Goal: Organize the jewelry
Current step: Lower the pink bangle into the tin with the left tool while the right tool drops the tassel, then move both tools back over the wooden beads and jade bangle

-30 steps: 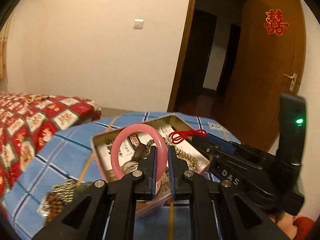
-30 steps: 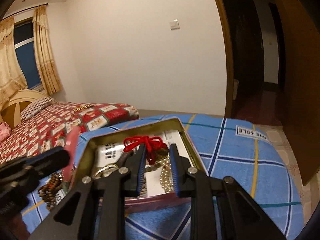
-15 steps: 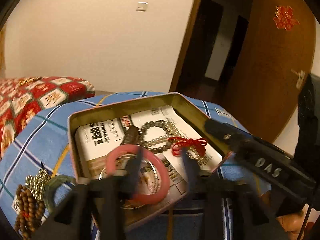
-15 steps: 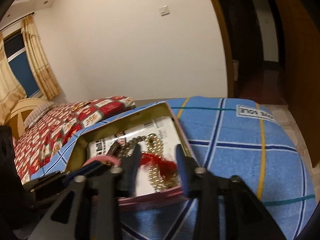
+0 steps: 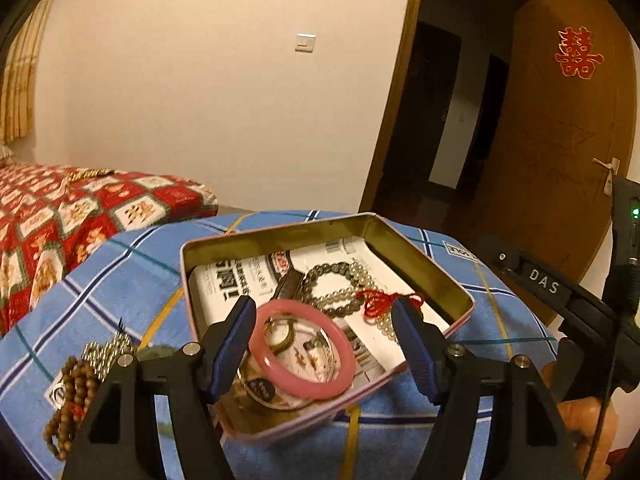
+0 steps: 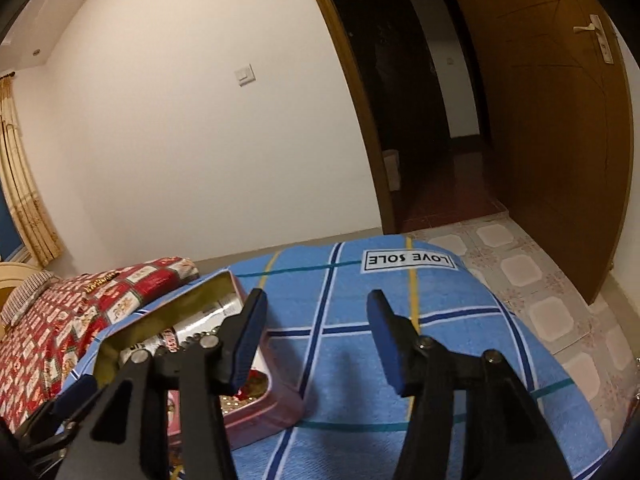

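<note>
An open pink tin [image 5: 424, 268] sits on a blue plaid cloth [image 5: 120, 272]. Inside lie a pink bangle [image 5: 304, 376], a grey bead bracelet [image 5: 332, 280], a pearl strand with a red knotted cord [image 5: 384, 304] and a round glass piece. My left gripper [image 5: 324, 316] is open and empty, just above the bangle. My right gripper [image 6: 316, 316] is open and empty, to the right of the tin [image 6: 264, 408], over bare cloth [image 6: 360, 360]. Its body shows in the left wrist view [image 5: 560, 296].
Brown wooden beads [image 5: 68, 396], a metal bead strand [image 5: 108, 352] and a green bangle [image 5: 156, 354] lie on the cloth left of the tin. A red patterned bed [image 5: 80, 216] is at the left. An open wooden door [image 6: 560, 120] and tiled floor are at the right.
My left gripper opened and let the pink bangle drop into the tin. My right gripper released the red cord into the tin, opened wide and swung right over the cloth.
</note>
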Demonstrator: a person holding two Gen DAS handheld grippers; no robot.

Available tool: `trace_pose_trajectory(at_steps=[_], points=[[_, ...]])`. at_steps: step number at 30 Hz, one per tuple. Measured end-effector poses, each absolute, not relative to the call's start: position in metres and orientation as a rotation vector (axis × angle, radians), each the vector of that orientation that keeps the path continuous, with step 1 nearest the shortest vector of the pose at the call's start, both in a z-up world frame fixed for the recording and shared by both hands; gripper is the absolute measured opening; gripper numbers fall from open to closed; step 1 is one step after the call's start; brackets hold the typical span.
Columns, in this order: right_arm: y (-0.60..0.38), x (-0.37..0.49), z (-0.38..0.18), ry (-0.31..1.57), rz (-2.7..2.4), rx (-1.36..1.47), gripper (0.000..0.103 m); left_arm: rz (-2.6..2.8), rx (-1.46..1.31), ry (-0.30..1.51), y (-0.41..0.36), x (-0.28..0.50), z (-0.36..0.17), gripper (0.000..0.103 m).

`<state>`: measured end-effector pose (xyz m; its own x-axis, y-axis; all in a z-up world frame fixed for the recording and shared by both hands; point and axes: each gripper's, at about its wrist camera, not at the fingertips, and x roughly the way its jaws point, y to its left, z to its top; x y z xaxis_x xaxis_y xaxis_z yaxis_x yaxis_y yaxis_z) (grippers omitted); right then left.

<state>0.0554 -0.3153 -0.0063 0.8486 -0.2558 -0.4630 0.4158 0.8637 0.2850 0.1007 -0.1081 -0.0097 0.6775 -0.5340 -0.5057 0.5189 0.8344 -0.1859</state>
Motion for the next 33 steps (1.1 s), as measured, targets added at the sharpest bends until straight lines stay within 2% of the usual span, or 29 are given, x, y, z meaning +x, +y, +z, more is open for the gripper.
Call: trace_pose_trajectory(at_steps=[26,33], points=[[-0.272,0.029,-0.005,0.434,-0.386,0.287,0.056,-0.404,0.055,0.644,-0.067,0.048,-0.020,0.070],[-0.254,0.017,-0.005,0.442,-0.350,0.274,0.056,-0.384,0.028,0.686,-0.036,0.040,-0.018,0.070]])
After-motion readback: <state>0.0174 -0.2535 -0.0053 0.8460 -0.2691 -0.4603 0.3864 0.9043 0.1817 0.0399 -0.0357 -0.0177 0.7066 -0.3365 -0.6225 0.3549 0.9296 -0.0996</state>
